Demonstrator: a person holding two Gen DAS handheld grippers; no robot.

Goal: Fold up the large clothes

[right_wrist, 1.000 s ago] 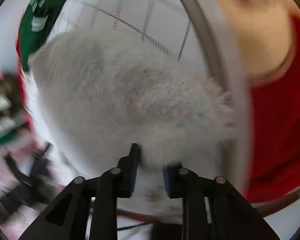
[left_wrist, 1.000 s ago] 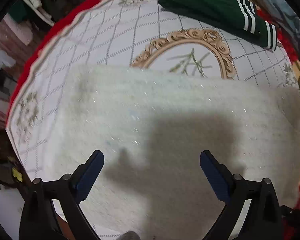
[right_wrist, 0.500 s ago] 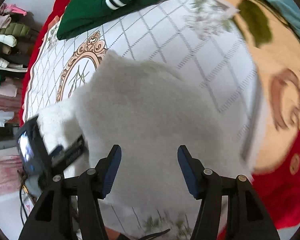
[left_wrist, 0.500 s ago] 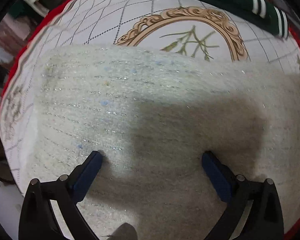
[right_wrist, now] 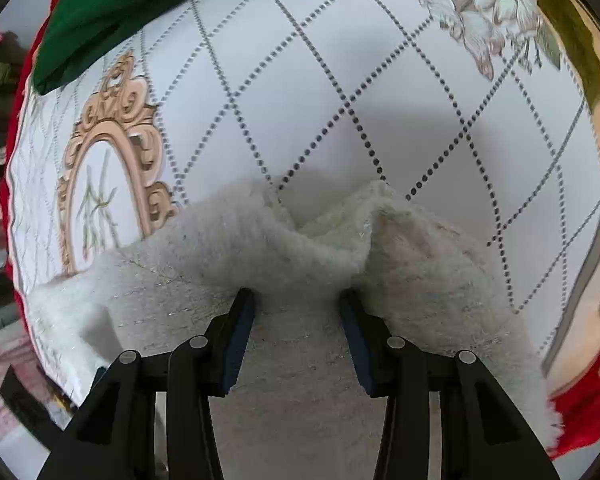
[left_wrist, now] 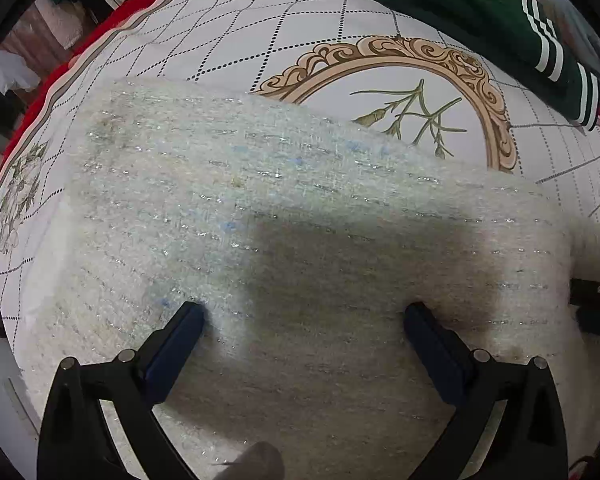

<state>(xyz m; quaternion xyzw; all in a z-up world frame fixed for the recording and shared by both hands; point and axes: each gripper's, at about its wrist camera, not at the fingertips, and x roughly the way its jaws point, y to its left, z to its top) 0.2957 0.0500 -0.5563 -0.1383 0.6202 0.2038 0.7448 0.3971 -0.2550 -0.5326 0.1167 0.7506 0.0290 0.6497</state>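
Observation:
A fluffy white garment [left_wrist: 260, 184] with glittery threads lies spread on a patterned bedspread [left_wrist: 260, 28]. My left gripper [left_wrist: 305, 312] points down onto it, jaws wide open, both fingertips resting on the pile with nothing pinched. In the right wrist view the garment's edge [right_wrist: 440, 288] is rumpled into a raised fold. My right gripper [right_wrist: 296, 298] straddles that fold, its jaws are closing, and the blue pads [right_wrist: 242, 312] press into the bunched fabric on both sides.
A folded dark green garment [left_wrist: 460, 8] with white stripes lies at the far side of the bed, also in the right view [right_wrist: 112, 12]. An ornate oval motif [left_wrist: 400, 80] marks the bedspread. Red bedding [right_wrist: 588, 412] borders the edge. Clutter stands beyond the bed at left.
My right gripper let go of the white fabric, opened, swept sideways across the garment and now closes over a fold at its edge. My left gripper sank onto the garment, still open.

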